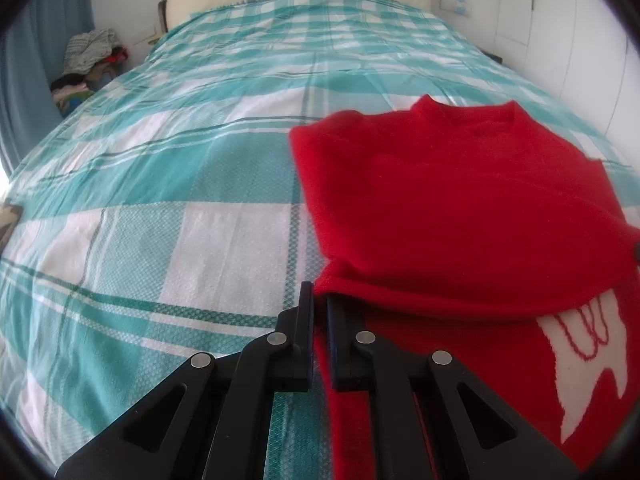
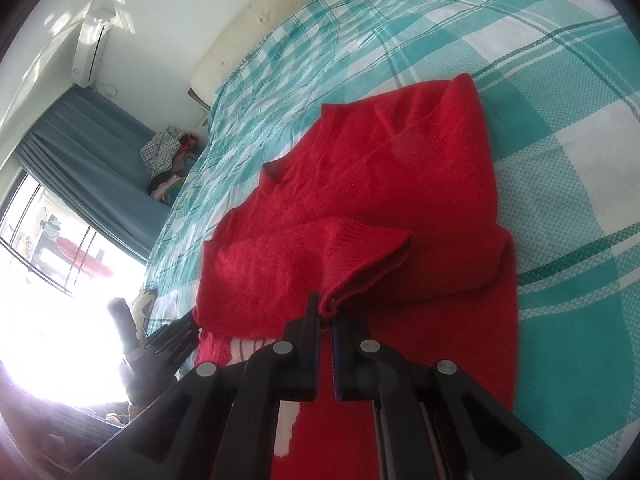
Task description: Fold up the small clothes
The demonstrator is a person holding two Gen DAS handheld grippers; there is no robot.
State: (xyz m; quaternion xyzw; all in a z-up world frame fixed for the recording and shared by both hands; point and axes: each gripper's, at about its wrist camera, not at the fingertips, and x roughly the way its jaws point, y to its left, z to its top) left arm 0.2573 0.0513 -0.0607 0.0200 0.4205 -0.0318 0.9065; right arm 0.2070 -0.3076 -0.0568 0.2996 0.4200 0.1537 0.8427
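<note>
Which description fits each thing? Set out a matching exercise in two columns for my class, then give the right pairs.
1. red sweater
2. left gripper
3. pile of clothes
4. curtain

A. blue, hanging by the window
B. heaped beside the bed's far corner
C. shut on a red fabric edge
D. partly folded on the checked bedspread

Pairs: 1-D, 2-C, 3-B, 4-A

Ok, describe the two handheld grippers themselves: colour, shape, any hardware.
Both look alike. The left gripper and the right gripper are matte black, each with two flat, straight fingers on angled linkage arms with triangular cutouts, joined by round silver pins. No cables, markings or sleeves show.
</note>
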